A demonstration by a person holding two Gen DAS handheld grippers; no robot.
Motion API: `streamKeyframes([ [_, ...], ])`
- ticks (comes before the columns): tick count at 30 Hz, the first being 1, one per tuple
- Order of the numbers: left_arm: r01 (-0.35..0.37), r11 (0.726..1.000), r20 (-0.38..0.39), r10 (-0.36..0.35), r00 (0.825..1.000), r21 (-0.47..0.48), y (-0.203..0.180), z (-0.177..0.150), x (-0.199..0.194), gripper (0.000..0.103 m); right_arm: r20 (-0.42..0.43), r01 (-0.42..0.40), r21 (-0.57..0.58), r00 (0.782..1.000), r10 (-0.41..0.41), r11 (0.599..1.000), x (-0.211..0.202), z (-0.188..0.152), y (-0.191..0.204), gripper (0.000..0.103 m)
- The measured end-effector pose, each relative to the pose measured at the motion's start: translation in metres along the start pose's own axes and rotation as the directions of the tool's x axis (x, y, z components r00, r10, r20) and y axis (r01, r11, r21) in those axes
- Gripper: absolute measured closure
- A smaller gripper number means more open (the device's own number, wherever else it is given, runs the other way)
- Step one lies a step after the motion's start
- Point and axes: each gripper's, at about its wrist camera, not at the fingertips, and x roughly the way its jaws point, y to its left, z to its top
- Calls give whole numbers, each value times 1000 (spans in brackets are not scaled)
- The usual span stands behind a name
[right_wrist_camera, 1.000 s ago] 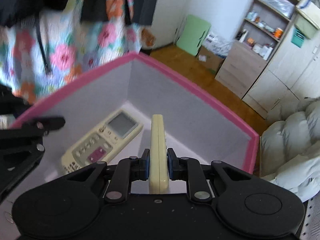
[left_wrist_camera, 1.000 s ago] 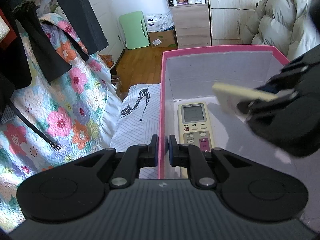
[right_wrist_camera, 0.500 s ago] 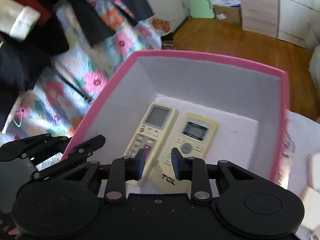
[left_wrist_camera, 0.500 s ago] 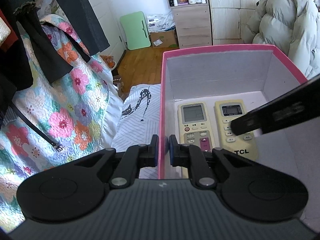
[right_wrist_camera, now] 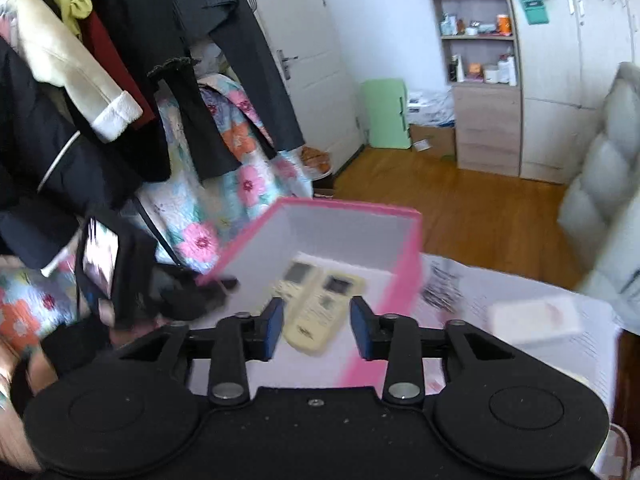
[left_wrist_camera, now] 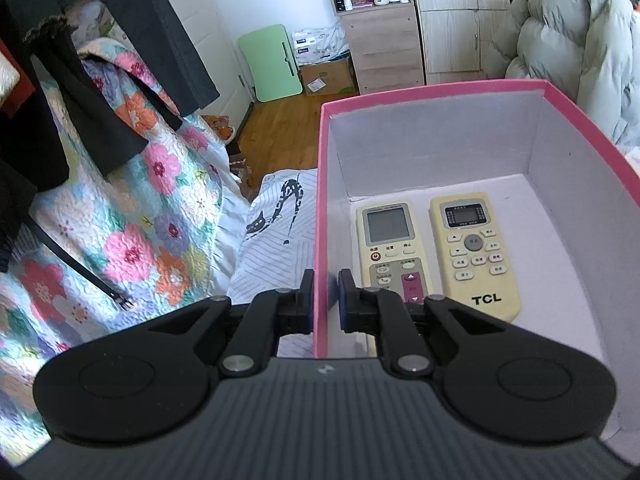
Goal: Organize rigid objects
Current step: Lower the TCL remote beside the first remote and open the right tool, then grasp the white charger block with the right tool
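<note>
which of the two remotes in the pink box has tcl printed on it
The yellowish remote on the right, away from the left gripper; the paler remote with the magenta button has no such logo.

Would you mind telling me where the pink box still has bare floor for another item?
Bare white floor lies between the yellowed TCL remote and the pink cardboard box's right wall. The left side is crowded: the grey-screened remote sits beside the wall the left tongs clamp.

This is a home, a bedroom. To the left of the tool lies a floral quilt [left_wrist_camera: 132, 216], with dark coats [right_wrist_camera: 224, 40] and other clothes hanging above it. Ahead of the tool is a wooden floor [right_wrist_camera: 472, 208], a white door [right_wrist_camera: 316, 60], a wooden wardrobe [left_wrist_camera: 452, 16] and open shelves [right_wrist_camera: 476, 36] with small bottles. To the right sits a puffy jacket [left_wrist_camera: 568, 44].
</note>
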Motion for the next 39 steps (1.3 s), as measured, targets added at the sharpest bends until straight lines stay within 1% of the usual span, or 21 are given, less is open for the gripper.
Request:
streamKeyframes([
  [4,4,1000,-17,-4,1000,6,0,2,2,92,-79,100,113,993,-91,989,-17,-46,-36,55],
  [6,16,1000,-44,-16,999,4,2,2,4,92,-114,164,180,983,-145,970,-17,-68,-53,55],
  [8,13,1000,-60,-12,998,15,1,3,5,92,-137,213,245,973,-184,946,-21,-85,-67,54],
  [10,6,1000,-63,-5,998,16,0,3,5,92,-158,250,256,964,-214,934,-23,-98,-74,52],
  [14,-7,1000,-71,7,997,2,-1,6,5,91,-199,282,292,953,-230,914,-20,-116,-81,48],
  [15,-7,1000,-72,6,997,-8,0,7,5,91,-198,291,301,951,-238,908,-17,-119,-81,45],
  [16,-9,1000,-67,8,998,-19,1,9,4,91,-203,297,306,949,-243,904,-14,-121,-80,37],
  [18,-21,999,-44,19,999,-34,2,11,0,91,-216,305,298,945,-248,904,-9,-125,-76,37],
  [21,-30,998,-25,29,999,-47,1,13,-2,91,-229,311,322,942,-245,895,-3,-130,-70,37],
  [23,-41,999,-40,40,998,-26,-3,12,0,91,-249,310,340,940,-233,888,5,-134,-69,36],
  [26,-31,999,-32,30,999,-32,-1,12,0,91,-266,355,309,923,-278,882,17,-134,-63,35],
  [28,-24,999,-33,23,999,-38,-1,11,0,91,-259,381,278,914,-313,882,24,-132,-57,31],
  [29,-25,999,-31,24,999,-36,-1,11,0,91,-251,393,253,909,-332,884,29,-131,-55,30],
  [32,-20,998,-26,19,999,-52,2,11,0,91,-228,454,120,878,-420,883,42,-131,-43,30],
  [33,-13,998,-24,12,1000,-65,4,11,0,92,-220,463,100,873,-434,881,43,-132,-40,30],
  [36,3,996,-23,-5,1000,-88,10,10,1,93,-225,464,102,872,-434,880,42,-131,-41,31],
  [39,1,997,-22,-3,1000,-79,7,9,0,93,-257,466,107,866,-429,878,38,-132,-41,30],
])
